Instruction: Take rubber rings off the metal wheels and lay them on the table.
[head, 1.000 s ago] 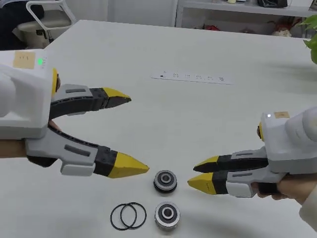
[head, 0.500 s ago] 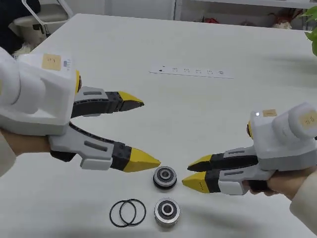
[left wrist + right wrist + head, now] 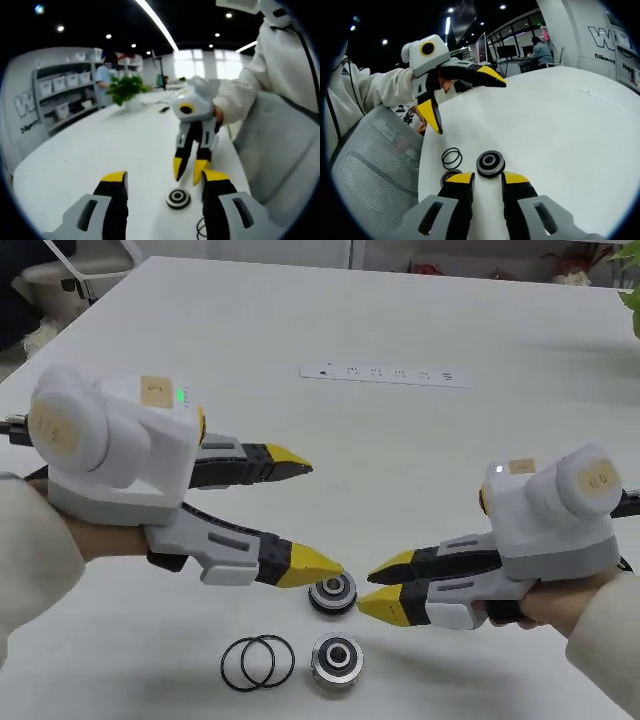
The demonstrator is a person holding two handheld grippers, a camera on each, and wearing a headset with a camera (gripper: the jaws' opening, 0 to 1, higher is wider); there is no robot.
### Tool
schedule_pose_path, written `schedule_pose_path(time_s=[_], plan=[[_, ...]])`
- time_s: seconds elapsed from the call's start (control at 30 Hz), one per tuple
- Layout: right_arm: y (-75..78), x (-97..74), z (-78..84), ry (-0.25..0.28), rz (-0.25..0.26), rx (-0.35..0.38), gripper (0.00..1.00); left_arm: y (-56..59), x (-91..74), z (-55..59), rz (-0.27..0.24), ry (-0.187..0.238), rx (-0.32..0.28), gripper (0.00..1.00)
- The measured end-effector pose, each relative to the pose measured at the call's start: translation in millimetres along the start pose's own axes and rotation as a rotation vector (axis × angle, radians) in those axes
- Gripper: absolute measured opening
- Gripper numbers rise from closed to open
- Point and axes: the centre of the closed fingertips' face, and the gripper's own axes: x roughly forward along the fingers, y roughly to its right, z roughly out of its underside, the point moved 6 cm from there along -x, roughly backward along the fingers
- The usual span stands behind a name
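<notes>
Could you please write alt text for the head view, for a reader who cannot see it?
Two hand-held grippers face each other over a metal wheel on a white table: the left gripper wide open, the right gripper only narrowly open. Nearer the camera lie a second wheel and two loose black rubber rings.

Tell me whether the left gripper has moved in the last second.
Yes. The left gripper has advanced toward the farther metal wheel; its lower jaw tip, short of the wheel before, now overlaps its edge.
</notes>
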Motion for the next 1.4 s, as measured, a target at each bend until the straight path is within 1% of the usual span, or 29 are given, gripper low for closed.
schedule_pose_path(time_s=[0.3,0.43,0.6,0.67,0.73,0.83,0.93,1.03,1.1,1.13,1.2,1.27,1.3,1.37,1.4], plan=[[4.2,5.7,2.8,-0.012,-0.001,0.000,0.18,6.4,12.7,14.4,0.026,-0.029,-0.008,0.53],[5.2,7.9,3.5,-0.014,0.000,0.004,0.18,8.8,17.5,22.4,0.040,-0.051,0.004,0.47],[6.4,9.7,5.2,-0.021,0.001,0.001,0.17,9.6,21.9,28.9,0.045,-0.067,0.007,0.42],[7.8,10.6,6.2,-0.023,0.005,0.002,0.17,9.2,24.0,33.3,0.044,-0.083,0.012,0.39],[7.9,11.0,6.4,-0.024,0.004,0.003,0.16,9.3,25.0,36.1,0.045,-0.091,0.014,0.35],[7.7,12.3,7.2,-0.029,0.002,0.000,0.16,10.6,26.8,40.7,0.051,-0.100,0.002,0.34],[7.5,13.7,8.0,-0.034,-0.001,-0.001,0.15,12.8,28.2,43.9,0.060,-0.106,0.000,0.29],[6.8,15.2,8.8,-0.039,-0.003,-0.010,0.14,14.2,29.8,47.0,0.065,-0.116,-0.002,0.27],[6.8,15.9,8.9,-0.040,-0.003,-0.014,0.14,14.1,31.0,49.4,0.060,-0.127,-0.001,0.25],[7.0,16.2,9.0,-0.040,-0.003,-0.014,0.13,13.2,31.5,50.9,0.052,-0.135,0.010,0.23],[7.5,16.3,9.0,-0.038,-0.001,-0.013,0.13,14.2,31.7,51.3,0.060,-0.130,-0.009,0.21],[7.7,16.1,9.5,-0.037,0.002,-0.014,0.12,14.1,32.3,52.7,0.059,-0.134,-0.005,0.18],[7.9,16.1,9.8,-0.037,0.002,-0.017,0.11,14.0,32.6,54.3,0.060,-0.141,-0.001,0.18],[7.8,16.3,9.7,-0.036,0.003,-0.015,0.11,14.5,32.8,55.8,0.064,-0.146,-0.018,0.19],[7.7,16.4,9.7,-0.036,0.003,-0.016,0.11,14.5,32.8,55.6,0.063,-0.142,-0.017,0.19]])
